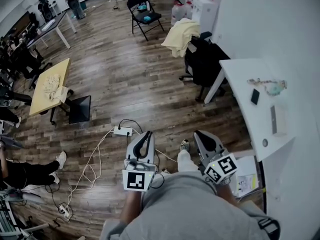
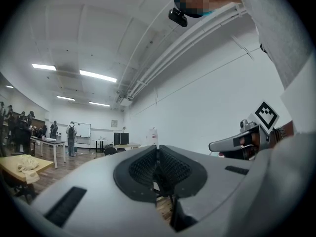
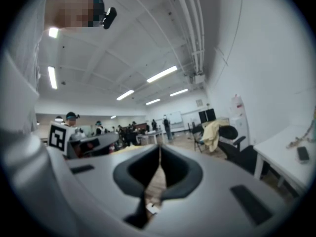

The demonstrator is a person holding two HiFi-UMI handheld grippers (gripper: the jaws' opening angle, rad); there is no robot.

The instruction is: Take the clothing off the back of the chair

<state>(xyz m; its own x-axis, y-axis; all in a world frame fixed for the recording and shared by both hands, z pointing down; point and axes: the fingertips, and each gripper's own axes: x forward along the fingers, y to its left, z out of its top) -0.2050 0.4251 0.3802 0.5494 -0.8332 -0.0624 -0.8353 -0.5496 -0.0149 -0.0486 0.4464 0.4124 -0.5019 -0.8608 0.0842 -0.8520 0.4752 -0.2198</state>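
A pale yellow garment (image 1: 180, 35) hangs over the back of a black office chair (image 1: 204, 63) at the far right, beside the white desk. In the right gripper view the garment (image 3: 213, 135) and the chair (image 3: 236, 149) appear well ahead, to the right of the jaws. My left gripper (image 1: 147, 135) and my right gripper (image 1: 199, 135) are held side by side close to my body, far short of the chair. The left gripper (image 2: 158, 153) has its ribbed pads pressed together on nothing. The right gripper (image 3: 159, 156) also has its jaws together and empty.
A white desk (image 1: 248, 91) with a phone and small items runs along the right wall. A power strip (image 1: 122, 131) and cables lie on the wood floor just ahead. A wooden table (image 1: 51, 81), a black folding chair (image 1: 145, 15) and several people are farther off.
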